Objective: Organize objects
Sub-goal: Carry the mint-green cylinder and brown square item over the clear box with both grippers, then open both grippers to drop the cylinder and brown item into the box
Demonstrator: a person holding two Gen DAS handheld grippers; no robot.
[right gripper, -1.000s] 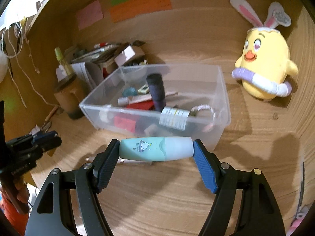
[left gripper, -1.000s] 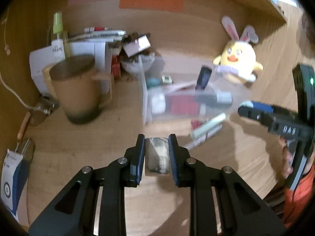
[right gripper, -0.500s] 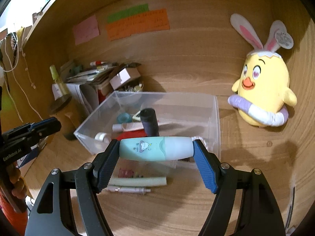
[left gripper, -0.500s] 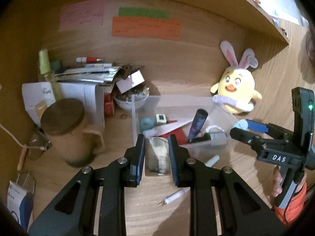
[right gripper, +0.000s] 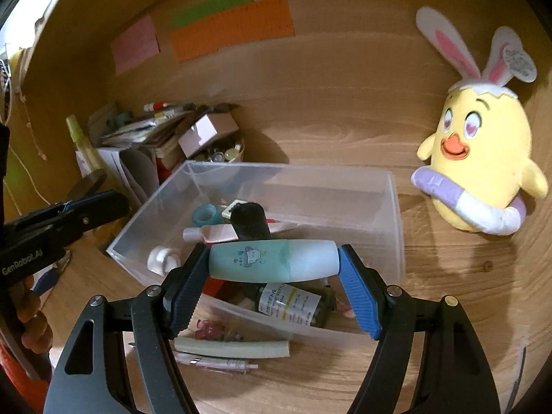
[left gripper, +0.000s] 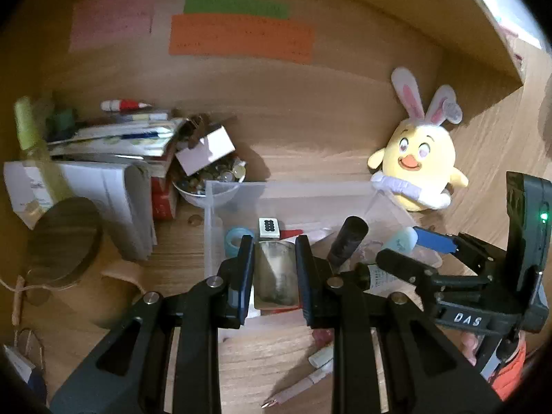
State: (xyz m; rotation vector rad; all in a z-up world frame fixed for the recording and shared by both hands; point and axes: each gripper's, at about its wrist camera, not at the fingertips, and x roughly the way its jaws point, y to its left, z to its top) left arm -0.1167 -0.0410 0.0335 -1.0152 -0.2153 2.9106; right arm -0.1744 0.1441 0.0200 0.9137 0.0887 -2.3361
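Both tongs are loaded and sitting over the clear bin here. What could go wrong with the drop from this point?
1. The right tongs pinch the teal tube only by its two ends; it could slip or twist out early.
2. The black bottle stands upright in the clear bin right behind the tube and may be knocked over.
3. The left tongs, shut on a small glass jar, are close beside the right ones and could collide with them.

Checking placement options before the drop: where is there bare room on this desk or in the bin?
Free: the bin's far half toward the plush chick, and the bare desk between them. Crowded: the bin's near half with bottles and tubes, the pens in front, the back-left pile of papers.
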